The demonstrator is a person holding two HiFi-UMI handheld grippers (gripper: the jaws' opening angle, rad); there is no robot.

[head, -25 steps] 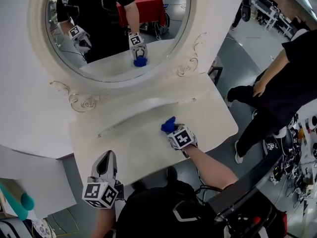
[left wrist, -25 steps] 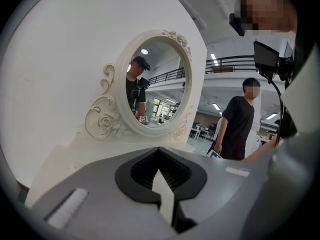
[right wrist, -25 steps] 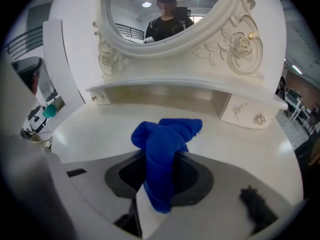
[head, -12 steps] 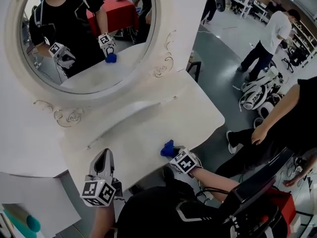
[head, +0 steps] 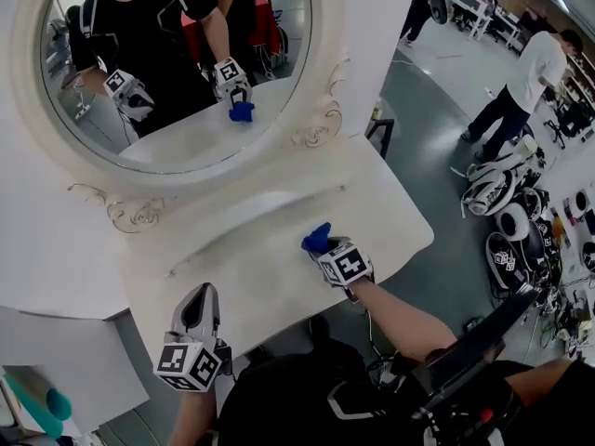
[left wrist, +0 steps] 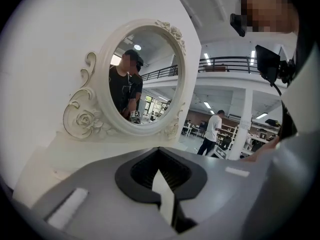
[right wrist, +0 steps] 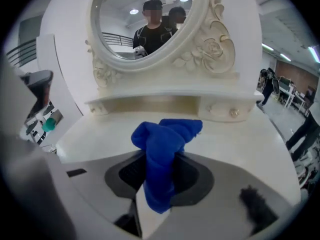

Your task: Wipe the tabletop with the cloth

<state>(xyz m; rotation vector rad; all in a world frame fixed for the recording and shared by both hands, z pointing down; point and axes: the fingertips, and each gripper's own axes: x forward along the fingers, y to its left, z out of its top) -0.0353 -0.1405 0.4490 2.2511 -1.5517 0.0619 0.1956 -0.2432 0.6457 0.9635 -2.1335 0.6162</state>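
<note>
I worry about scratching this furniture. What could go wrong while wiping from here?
1. The blue cloth is bunched into a narrow wad in the right gripper, so its hard jaws might scrape the white tabletop.
2. That gripper sits near the table's front edge; a stroke could slip off.

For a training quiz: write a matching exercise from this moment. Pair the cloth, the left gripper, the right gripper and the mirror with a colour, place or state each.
Column one:
1. cloth
2. left gripper
3. right gripper
4. mirror

Column two:
A. shut, holding nothing
B. oval, at the back of the tabletop
C. blue and bunched up
D. shut on the cloth

Pairs: 1-C, 2-A, 3-D, 4-B
</note>
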